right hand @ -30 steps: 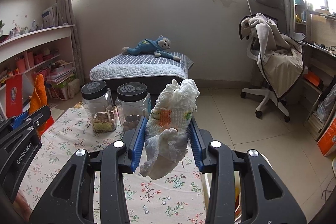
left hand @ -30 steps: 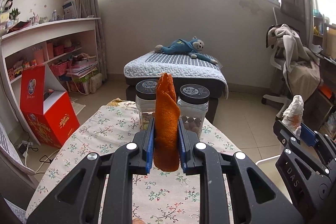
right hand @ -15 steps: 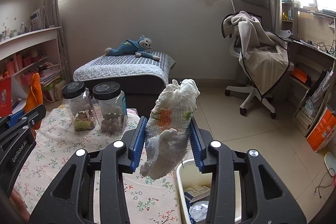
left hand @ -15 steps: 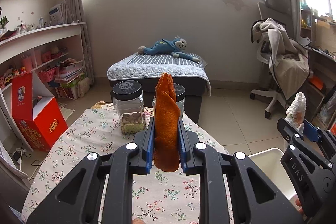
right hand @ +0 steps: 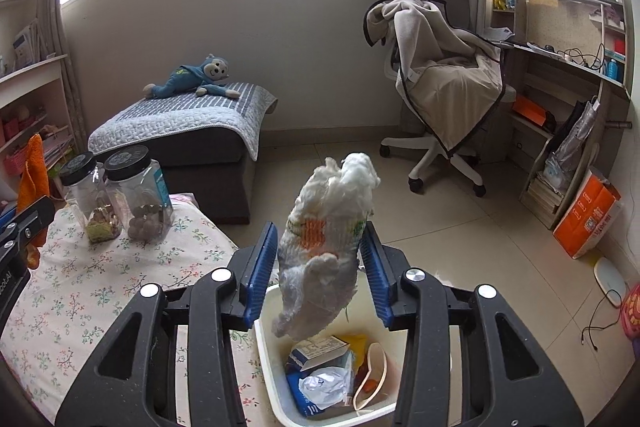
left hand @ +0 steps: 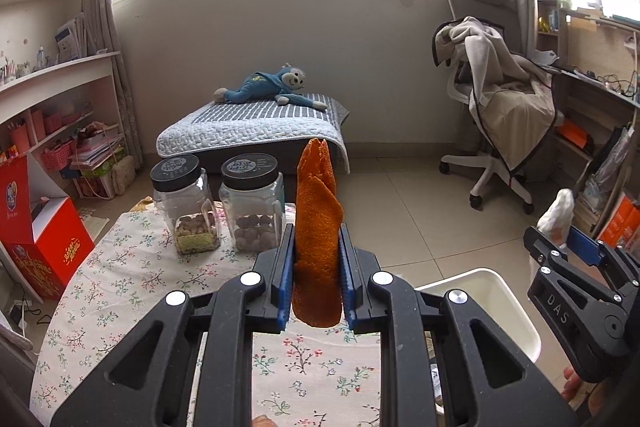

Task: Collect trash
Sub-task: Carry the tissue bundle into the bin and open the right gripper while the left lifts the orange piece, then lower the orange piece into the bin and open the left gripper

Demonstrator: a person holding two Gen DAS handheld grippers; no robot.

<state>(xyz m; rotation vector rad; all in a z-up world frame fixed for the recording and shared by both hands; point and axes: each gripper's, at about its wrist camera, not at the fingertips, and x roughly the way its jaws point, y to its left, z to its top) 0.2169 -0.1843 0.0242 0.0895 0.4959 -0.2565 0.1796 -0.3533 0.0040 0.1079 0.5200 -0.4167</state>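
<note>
My left gripper (left hand: pixel 316 283) is shut on an orange peel (left hand: pixel 317 239) that stands upright between the blue pads, above the floral table (left hand: pixel 132 279). My right gripper (right hand: pixel 320 271) is shut on a crumpled white wrapper (right hand: pixel 326 243) with orange print and holds it above the white bin (right hand: pixel 268 355). The bin holds a small box, crumpled paper and other scraps. In the left wrist view the bin (left hand: pixel 508 307) sits right of the table, and the right gripper (left hand: pixel 568 247) shows at the right edge. The left gripper with the peel (right hand: pixel 32 179) shows at the left edge of the right wrist view.
Two clear jars with black lids (left hand: pixel 216 203) stand at the table's far end. Beyond are a low bed with a blue plush monkey (left hand: pixel 264 87), an office chair draped with a blanket (left hand: pixel 500 107), shelves on the left and a red box (left hand: pixel 36 227).
Both grippers have swung to the right with their loads. The bin has come into view under the right gripper, and the jars have shifted left in both views.
</note>
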